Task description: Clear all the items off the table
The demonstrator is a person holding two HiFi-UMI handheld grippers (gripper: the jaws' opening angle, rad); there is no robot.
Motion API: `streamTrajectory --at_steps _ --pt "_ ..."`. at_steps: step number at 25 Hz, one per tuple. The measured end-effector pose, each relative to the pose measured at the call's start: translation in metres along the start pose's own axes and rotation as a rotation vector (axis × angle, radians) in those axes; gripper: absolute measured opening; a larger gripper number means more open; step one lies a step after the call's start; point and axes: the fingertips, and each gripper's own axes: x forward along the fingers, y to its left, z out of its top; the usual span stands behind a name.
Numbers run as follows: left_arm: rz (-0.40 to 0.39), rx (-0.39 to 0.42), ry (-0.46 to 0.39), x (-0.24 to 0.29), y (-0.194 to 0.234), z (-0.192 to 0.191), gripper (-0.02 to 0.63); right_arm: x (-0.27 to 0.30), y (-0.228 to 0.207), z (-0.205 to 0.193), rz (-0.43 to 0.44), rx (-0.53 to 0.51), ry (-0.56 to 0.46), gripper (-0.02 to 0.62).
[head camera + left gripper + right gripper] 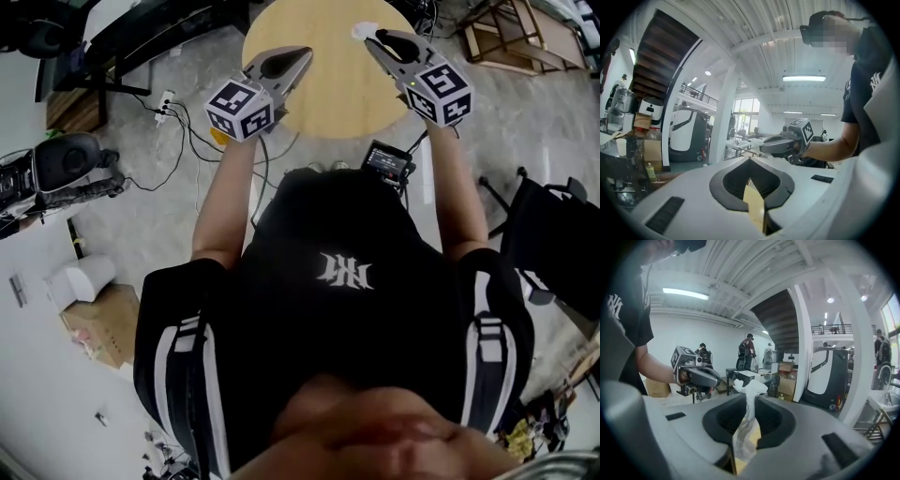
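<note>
A round wooden table (328, 98) stands in front of me, its top bare apart from what I hold over it. My right gripper (369, 36) hovers over the table's far right part, shut on a crumpled white tissue (360, 31). In the right gripper view the tissue (751, 386) runs up between the jaws of the right gripper (750, 401) and sticks out past their tips. My left gripper (307, 52) hangs over the table's left side, shut with nothing in it. In the left gripper view its tips (750, 160) meet and only tabletop shows below.
On the floor lie a power strip (164, 105) with cables and a black device (388, 161) near the table's foot. A cardboard box (103, 323) sits at the left, a black chair (553, 244) at the right, and a wooden frame (516, 33) at the far right.
</note>
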Motion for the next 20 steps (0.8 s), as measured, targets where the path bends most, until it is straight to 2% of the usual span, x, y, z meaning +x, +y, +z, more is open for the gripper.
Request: streamTrajectory --at_steps 5,8,16,20 --pt "0.003 0.017 -0.010 0.000 -0.006 0.004 0.012 -0.003 0.001 0.003 0.007 -0.013 -0.006 0.060" --pt "0.055 0.006 -0.019 -0.011 -0.006 0.001 0.012 0.003 0.012 0.001 0.052 -0.016 -0.017 0.060" --pt "0.308 -0.033 -0.030 -0.086 0.007 -0.013 0.012 0.065 0.080 0.013 0.321 -0.066 -0.036 0.060" --pt "0.513 -0.081 -0.039 -0.180 0.014 -0.017 0.012 0.120 0.165 0.041 0.533 -0.108 -0.040 0.060"
